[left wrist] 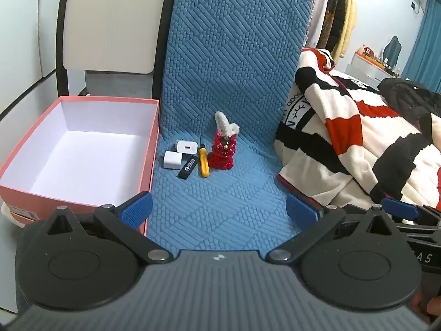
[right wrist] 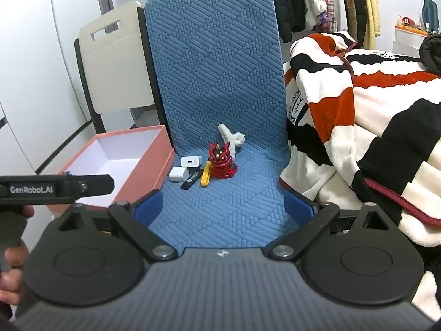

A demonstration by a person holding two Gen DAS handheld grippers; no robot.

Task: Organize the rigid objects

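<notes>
On the blue textured mat (left wrist: pixel 220 193) lie a red glossy figurine (left wrist: pixel 222 153), a yellow stick-shaped object (left wrist: pixel 203 162), a black USB stick (left wrist: pixel 187 168), two white chargers (left wrist: pixel 180 154) and a white fuzzy pipe-cleaner shape (left wrist: pixel 226 124). They also show in the right wrist view: figurine (right wrist: pixel 222 161), yellow object (right wrist: pixel 206 177), black stick (right wrist: pixel 191 180), chargers (right wrist: pixel 183 168). An open pink box (left wrist: pixel 80 154), white inside and empty, stands left of them. My left gripper (left wrist: pixel 219 209) and right gripper (right wrist: pixel 223 207) are both open, empty, well short of the objects.
A striped red, black and white blanket (left wrist: pixel 358 138) is piled on the right. A beige chair back (right wrist: pixel 115 66) stands behind the box (right wrist: pixel 121 160). Clothes hang on a rack (right wrist: pixel 330 0) at the back. The left gripper's body (right wrist: pixel 55 187) shows at the right view's left.
</notes>
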